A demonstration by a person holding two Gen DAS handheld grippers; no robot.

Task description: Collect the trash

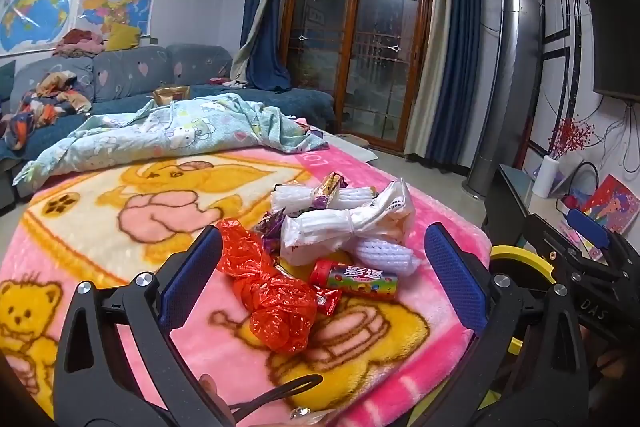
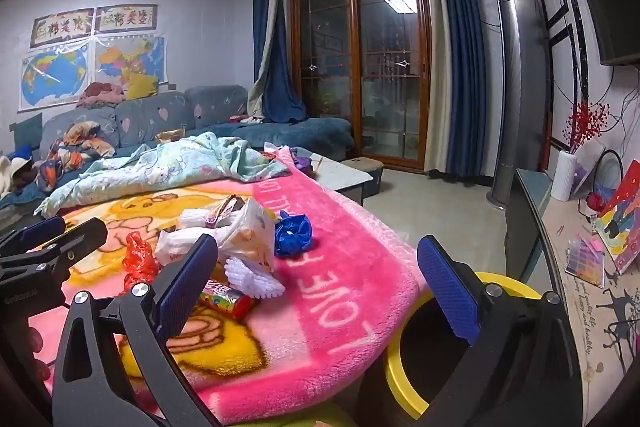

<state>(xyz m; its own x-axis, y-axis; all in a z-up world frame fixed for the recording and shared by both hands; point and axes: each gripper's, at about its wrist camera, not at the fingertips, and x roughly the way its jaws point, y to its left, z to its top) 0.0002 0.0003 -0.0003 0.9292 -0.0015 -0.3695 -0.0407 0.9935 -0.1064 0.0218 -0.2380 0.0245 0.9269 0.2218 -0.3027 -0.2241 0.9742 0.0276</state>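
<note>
A pile of trash lies on the pink cartoon blanket [image 1: 100, 227]: a crumpled red plastic bag [image 1: 272, 299], a colourful candy tube [image 1: 356, 279], white foam nets [image 1: 348, 223] and purple wrappers. My left gripper [image 1: 324, 279] stands open just before the pile, with the red bag and the tube between its blue pads, untouched. My right gripper [image 2: 318, 287] is open too, over the blanket's pink edge, holding nothing. A crumpled blue bag [image 2: 294, 233] lies ahead of it. The yellow-rimmed bin [image 2: 400, 367] sits low on its right. The left gripper [image 2: 60, 231] shows at the far left.
A light blue quilt [image 1: 180, 135] is heaped at the blanket's far end, with a blue sofa [image 1: 132, 75] behind it. A dark TV cabinet [image 2: 532, 211] with a white vase and cards runs along the right. The right gripper [image 1: 568, 231] is beside the bin rim [image 1: 520, 259].
</note>
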